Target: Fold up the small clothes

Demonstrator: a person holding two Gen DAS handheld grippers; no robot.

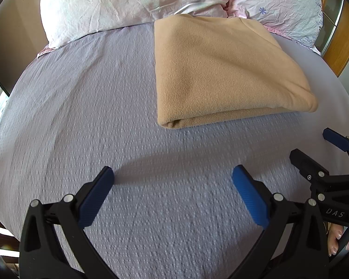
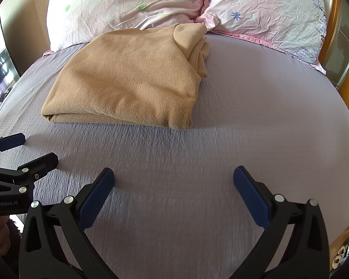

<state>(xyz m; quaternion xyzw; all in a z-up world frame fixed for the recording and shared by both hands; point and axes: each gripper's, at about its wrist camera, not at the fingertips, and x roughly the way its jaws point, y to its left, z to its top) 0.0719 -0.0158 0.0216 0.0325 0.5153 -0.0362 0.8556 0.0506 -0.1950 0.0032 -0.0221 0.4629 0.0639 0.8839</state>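
The folded tan fleece (image 1: 221, 69) lies on the bed (image 1: 104, 116) just below the pillows (image 1: 128, 2); nearer than it, left hand-held gripper (image 1: 173, 176) and right hand-held gripper (image 2: 173, 176) gape wide, holding nothing

Bright daylight, soft shadows, slight motion blur, strong fisheye edge distortion.

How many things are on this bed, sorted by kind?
Pillows: 2, one on the left and one on the right
Folded tan fleece cloth: 1
Grippers above the sheet: 2, the left gripper and the right gripper, both with jaws apart
Total: 5
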